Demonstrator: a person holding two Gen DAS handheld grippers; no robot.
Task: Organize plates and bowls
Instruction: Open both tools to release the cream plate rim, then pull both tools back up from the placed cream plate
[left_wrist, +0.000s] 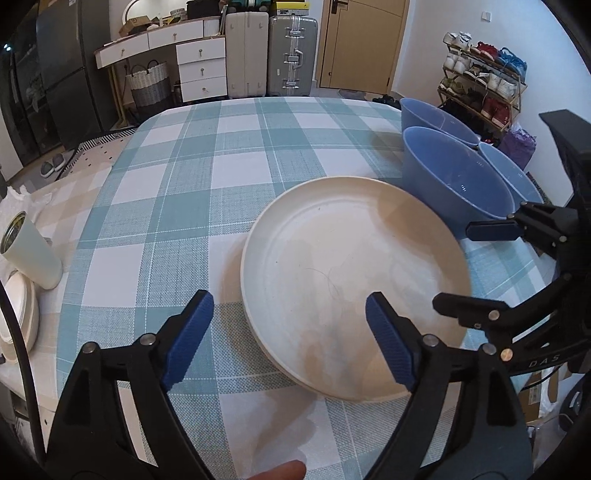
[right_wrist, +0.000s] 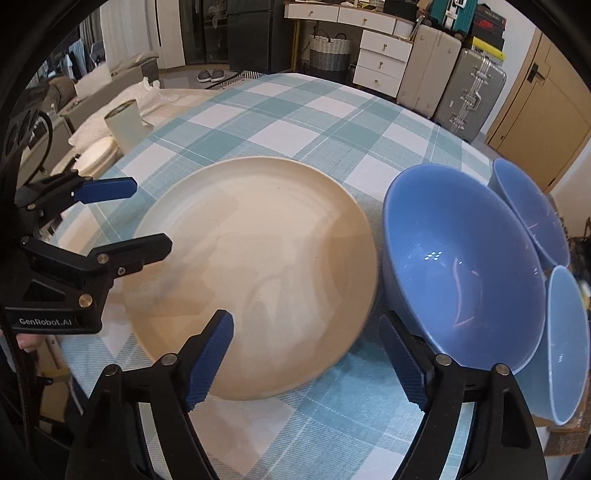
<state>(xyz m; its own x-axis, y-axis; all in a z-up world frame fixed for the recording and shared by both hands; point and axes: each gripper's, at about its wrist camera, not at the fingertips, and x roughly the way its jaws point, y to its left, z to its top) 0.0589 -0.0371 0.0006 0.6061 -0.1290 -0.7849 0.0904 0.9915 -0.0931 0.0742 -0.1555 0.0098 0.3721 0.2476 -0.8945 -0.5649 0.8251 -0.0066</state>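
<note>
Three blue bowls (right_wrist: 461, 273) cluster at right of the right wrist frame, the nearest just beside a cream plate (right_wrist: 255, 273) lying flat on the checked worktop (right_wrist: 295, 122) at centre frame. Right gripper (right_wrist: 306, 358): jaws wide, nothing between them, poised over the plate's near rim. Left gripper (left_wrist: 290, 339): jaws wide too, empty, over the plate's near-left rim at lower centre of the left wrist frame. Cream cylinder (left_wrist: 31, 251) and stacked pale dishes (left_wrist: 18, 314) at left edge of that frame.
</note>
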